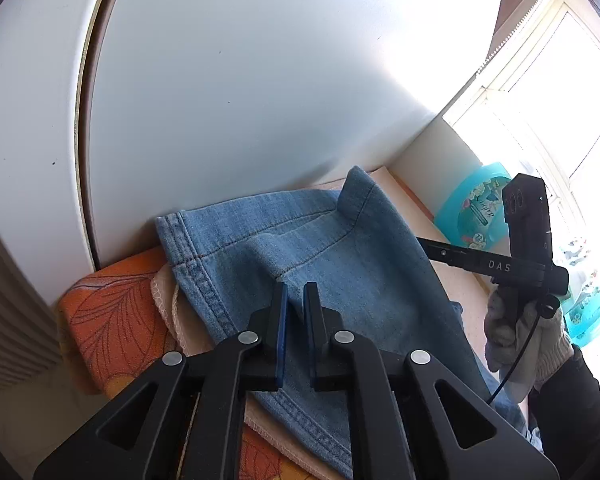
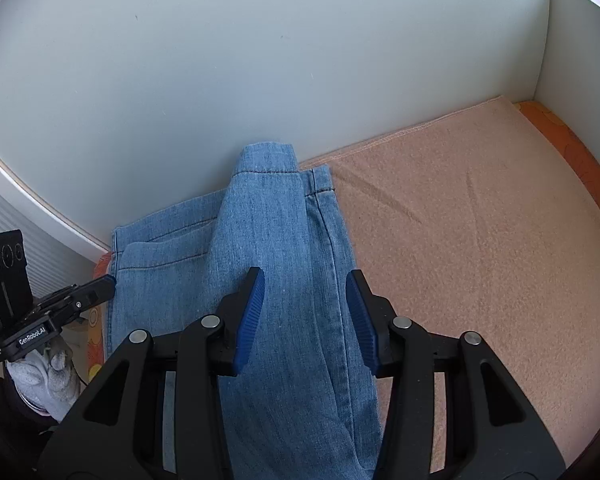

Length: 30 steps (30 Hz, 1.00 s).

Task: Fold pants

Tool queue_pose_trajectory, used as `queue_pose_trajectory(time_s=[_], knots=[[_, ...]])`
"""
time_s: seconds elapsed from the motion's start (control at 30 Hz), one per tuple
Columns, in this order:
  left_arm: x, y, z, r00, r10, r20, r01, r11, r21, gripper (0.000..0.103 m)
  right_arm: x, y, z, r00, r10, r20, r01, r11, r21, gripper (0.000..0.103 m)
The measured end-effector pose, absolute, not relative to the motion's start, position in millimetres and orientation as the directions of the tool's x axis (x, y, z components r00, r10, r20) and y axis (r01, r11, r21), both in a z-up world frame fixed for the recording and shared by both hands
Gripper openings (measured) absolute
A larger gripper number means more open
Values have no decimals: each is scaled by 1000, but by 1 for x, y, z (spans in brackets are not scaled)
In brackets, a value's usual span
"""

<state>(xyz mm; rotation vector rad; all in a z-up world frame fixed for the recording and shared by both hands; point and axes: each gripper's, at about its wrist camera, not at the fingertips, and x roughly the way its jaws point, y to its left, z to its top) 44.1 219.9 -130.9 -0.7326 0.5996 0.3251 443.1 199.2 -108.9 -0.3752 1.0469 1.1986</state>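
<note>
Bright daylight, blown-out window [image 1: 572, 92] glare, sharp focus, fisheye-bent edges

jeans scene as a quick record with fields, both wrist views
item: blue denim jeans, partly folded, one layer lying over another
surface: pink towel over an orange patterned cloth
backdrop: white wall right behind the jeans
left gripper: jaws nearly closed, a narrow gap, nothing pinched, over the denim
right gripper: jaws apart, denim below, pads not pressing it
hands: grey gloved hand holds the right gripper
nearby: teal container by the window
</note>
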Motion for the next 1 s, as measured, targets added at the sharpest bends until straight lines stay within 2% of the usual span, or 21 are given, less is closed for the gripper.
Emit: queue_pose_trajectory(time_s=[0.07, 0.2, 0.33, 0.4, 0.47, 0.5, 0.6, 0.7, 0.87, 1.0], knots=[[53, 218, -131, 777, 43, -628, -472, 701, -536, 45, 443, 187, -110, -33, 577, -816, -882, 367, 295, 46], [74, 213, -136, 743, 27, -669, -489, 704, -515, 47, 439, 165, -108, -47, 565, -824, -883, 363, 299, 46], [83, 206, -135, 731, 67, -679, -502, 727, -468, 47, 435, 149, -118, -20, 529, -849, -890, 378, 256, 46], [89, 203, -136, 733, 82, -676, -501, 737, -454, 45, 432, 142, -118, -15, 533, -846, -890, 378, 254, 46], [93, 199, -137, 736, 101, -669, -495, 755, -431, 14, 429, 135, -113, -5, 552, -834, -894, 371, 251, 46], [94, 198, -138, 738, 101, -667, -490, 760, -427, 9, 426, 132, -111, -1, 559, -829, -899, 362, 246, 46], [98, 197, -136, 751, 100, -653, -476, 767, -430, 6, 413, 125, -103, 72, 560, -826, -921, 355, 160, 46], [92, 199, -129, 774, 112, -623, -468, 764, -444, 4, 403, 121, -96, 85, 583, -808, -939, 318, 130, 46], [86, 200, -127, 780, 112, -616, -458, 772, -440, 3, 409, 126, -106, 81, 529, -845, -925, 356, 134, 46], [85, 202, -128, 783, 106, -613, -456, 768, -450, 3, 403, 119, -95, 141, 567, -812, -931, 356, 86, 46]])
